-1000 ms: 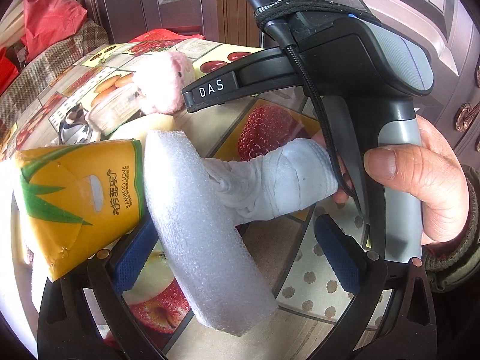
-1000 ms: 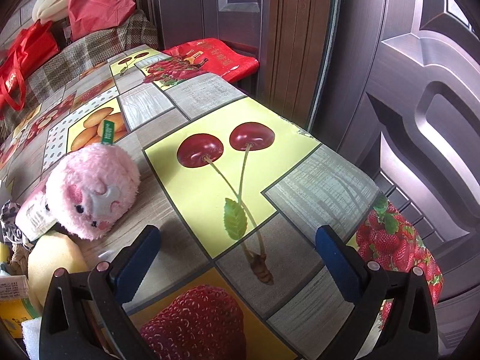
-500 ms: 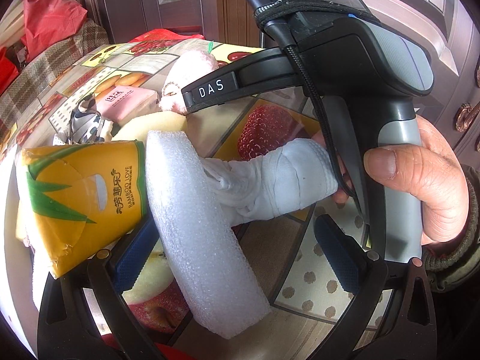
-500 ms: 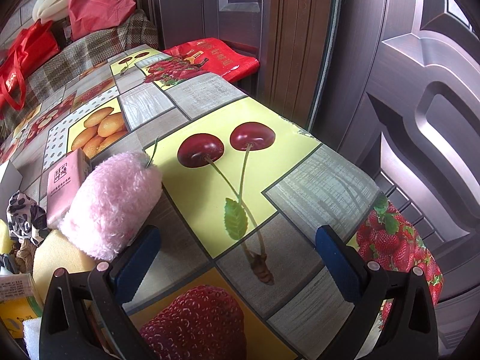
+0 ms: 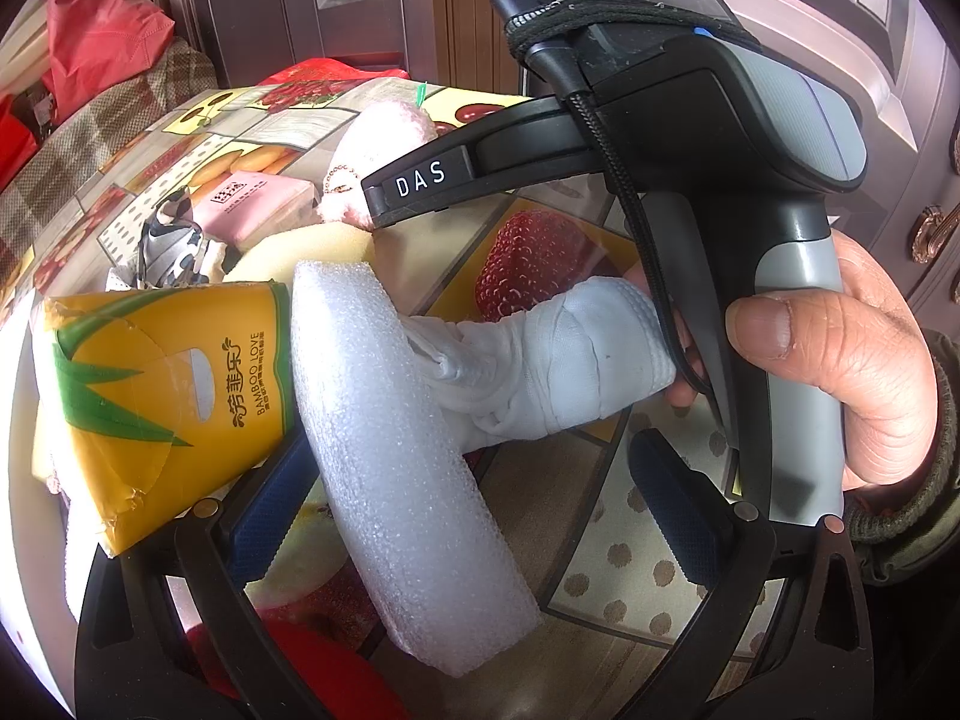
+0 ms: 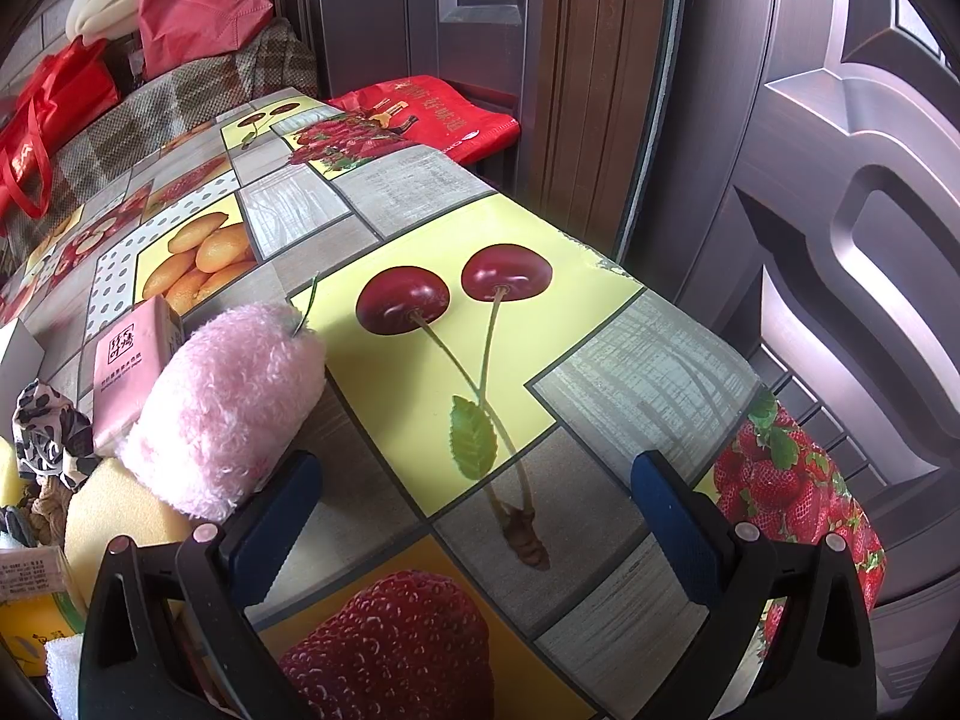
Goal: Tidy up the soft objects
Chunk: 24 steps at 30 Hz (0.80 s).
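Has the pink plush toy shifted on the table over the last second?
Yes. In the right wrist view the pink plush toy has rolled face-down and moved right toward the printed cherries, uncovering the pink tissue pack behind it.

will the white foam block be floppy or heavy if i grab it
The white foam block looks like bubbly packing foam, so probably very light. It already curves, so it likely bends and squashes under the pads. Its rough surface should resist slipping.

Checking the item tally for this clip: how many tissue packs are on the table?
2: a yellow tissue pack at the near left beside the white foam block, and a pink tissue pack farther back behind the pink plush toy. Others may be hidden.
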{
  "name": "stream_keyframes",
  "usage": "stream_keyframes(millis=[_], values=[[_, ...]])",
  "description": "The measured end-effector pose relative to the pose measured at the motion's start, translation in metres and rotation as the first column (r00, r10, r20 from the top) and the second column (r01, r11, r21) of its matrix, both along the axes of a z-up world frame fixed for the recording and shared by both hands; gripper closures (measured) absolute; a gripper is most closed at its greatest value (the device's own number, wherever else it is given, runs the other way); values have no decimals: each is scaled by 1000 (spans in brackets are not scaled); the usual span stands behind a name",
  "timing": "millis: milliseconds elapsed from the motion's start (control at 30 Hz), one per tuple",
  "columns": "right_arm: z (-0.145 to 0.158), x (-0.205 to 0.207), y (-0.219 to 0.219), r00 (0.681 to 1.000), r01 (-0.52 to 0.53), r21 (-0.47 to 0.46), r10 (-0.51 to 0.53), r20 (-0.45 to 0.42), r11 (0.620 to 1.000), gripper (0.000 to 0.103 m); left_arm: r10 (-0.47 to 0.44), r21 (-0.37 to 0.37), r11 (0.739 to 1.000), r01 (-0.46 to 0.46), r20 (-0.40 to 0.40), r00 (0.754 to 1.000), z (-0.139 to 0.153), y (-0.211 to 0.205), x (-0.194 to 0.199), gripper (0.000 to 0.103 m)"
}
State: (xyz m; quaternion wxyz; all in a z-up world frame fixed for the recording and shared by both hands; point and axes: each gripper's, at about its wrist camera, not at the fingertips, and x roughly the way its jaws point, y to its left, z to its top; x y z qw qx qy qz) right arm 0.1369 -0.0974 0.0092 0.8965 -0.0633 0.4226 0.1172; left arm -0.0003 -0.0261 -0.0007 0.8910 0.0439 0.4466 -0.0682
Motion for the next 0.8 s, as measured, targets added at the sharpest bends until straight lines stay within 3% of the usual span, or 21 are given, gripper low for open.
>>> stream_keyframes(millis=[200,267,333,433,567,600,667,800], values=[[0,0,-1,1000,-1,10,1,-1,1000,0,21,-9,1000,-21,6,1000,2,-3,-6,1],[2,1,-7,1000,-2,54,2,0,999,0,41,-58,998,-37,72,997,14,3,-22,1],[7,1,-19,1000,-10,166,9,8,986,0,73,-144,988,-48,170,983,37,14,-44,1],[16,-4,-45,999,-36,360,19,49,932,0,189,-182,974,-135,326,926,76,41,-85,1],[40,-21,-54,970,-188,364,115,213,912,0,345,-208,938,-278,456,820,108,82,-136,0],[47,-27,-54,952,-249,351,162,259,903,0,355,-226,933,-281,449,820,109,91,-142,0],[60,-36,-56,905,-386,343,280,319,856,0,351,-250,930,-268,397,848,104,107,-146,0],[70,-52,-50,799,-597,289,523,297,749,0,293,-194,950,-244,290,911,72,96,-142,0]])
